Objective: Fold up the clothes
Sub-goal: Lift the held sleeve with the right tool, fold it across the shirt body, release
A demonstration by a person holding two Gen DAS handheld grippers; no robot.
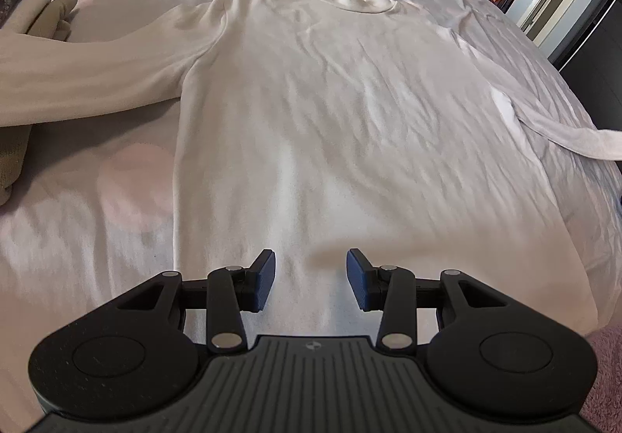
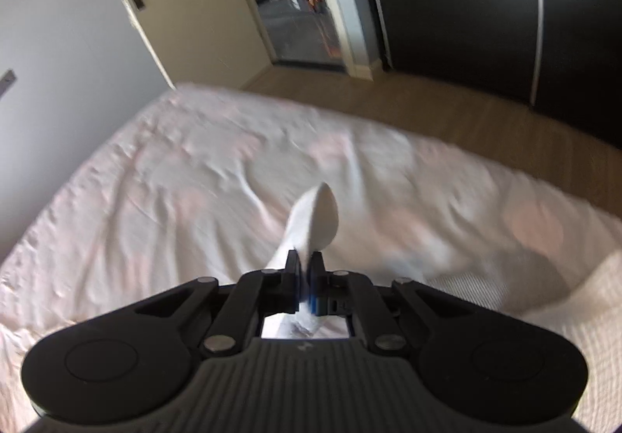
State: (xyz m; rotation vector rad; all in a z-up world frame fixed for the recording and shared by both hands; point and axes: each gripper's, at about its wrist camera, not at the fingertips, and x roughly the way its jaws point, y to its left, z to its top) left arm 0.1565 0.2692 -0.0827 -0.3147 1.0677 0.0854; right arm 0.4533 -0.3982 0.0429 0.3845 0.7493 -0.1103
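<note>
The shirt (image 1: pixel 311 114) lies flat on the bed (image 1: pixel 97 199) for folding; the left gripper (image 1: pixel 311 277) hovers with jaws apart, while the right gripper (image 2: pixel 307 277) pinches a sleeve (image 2: pixel 317 215) to lift it.

White long-sleeved top (image 1: pixel 318 114), spread flat on bed, wrinkled

Soft, dim indoor light. The bed (image 1: pixel 116 207) shows gentle shadows in the left wrist view; the right wrist view is motion-blurred. Fisheye bending curves both pictures' edges.
</note>
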